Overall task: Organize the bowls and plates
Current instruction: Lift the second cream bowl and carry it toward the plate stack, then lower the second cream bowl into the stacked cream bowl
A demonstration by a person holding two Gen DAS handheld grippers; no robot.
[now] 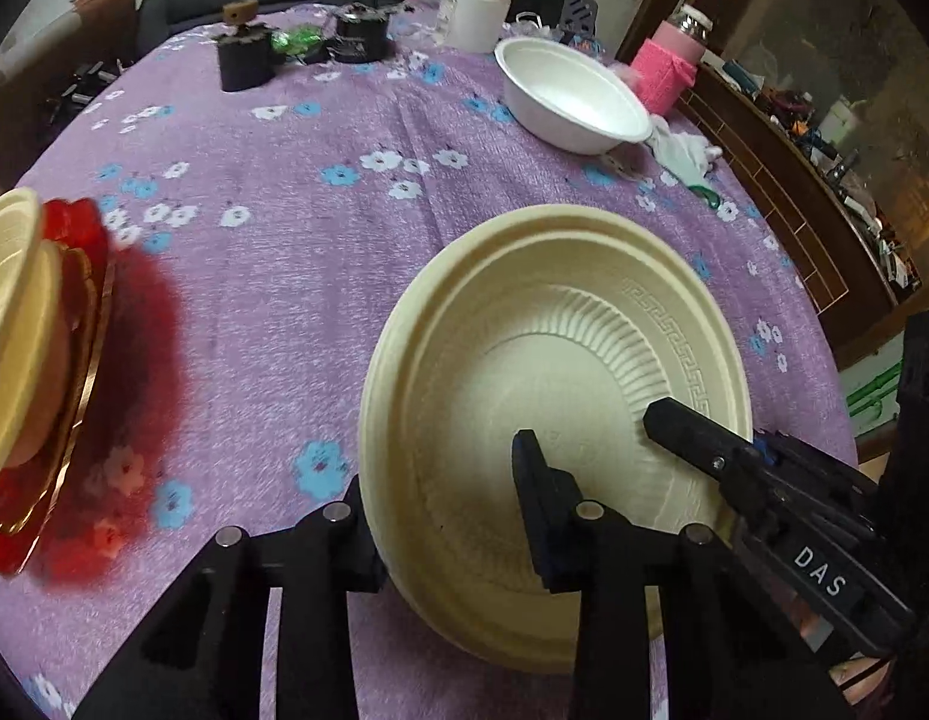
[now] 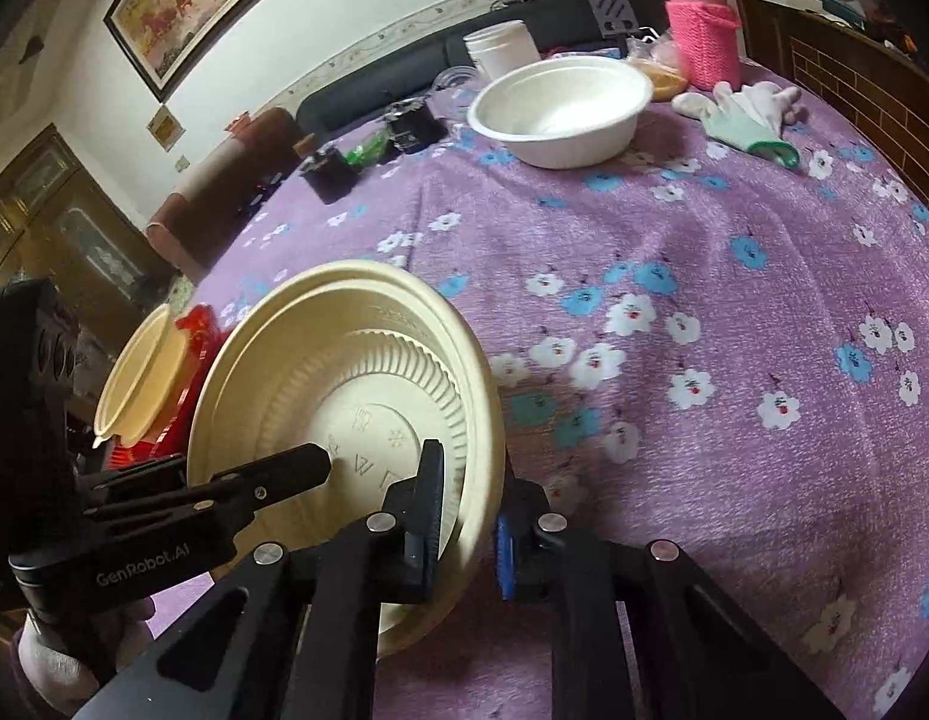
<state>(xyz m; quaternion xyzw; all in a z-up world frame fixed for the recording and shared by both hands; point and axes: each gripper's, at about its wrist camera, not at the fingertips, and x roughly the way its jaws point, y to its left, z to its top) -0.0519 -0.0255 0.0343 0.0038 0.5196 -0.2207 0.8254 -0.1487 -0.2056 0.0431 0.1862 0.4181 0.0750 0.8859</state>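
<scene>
At the far left, a cream bowl is seen resting on a red tray. In the middle, a cream plate is held tilted above the purple flowered tablecloth. Its rim is pinched by the left gripper, one finger on each face, and also by the right gripper. Farther right, a white bowl stands on the cloth, well apart.

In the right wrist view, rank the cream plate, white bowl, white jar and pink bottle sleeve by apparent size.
1. Cream plate, by far the largest, though nearest the camera, so partly a nearness effect.
2. White bowl.
3. Pink sleeve and white jar: similar in the picture, both far back, not ranked.
</scene>
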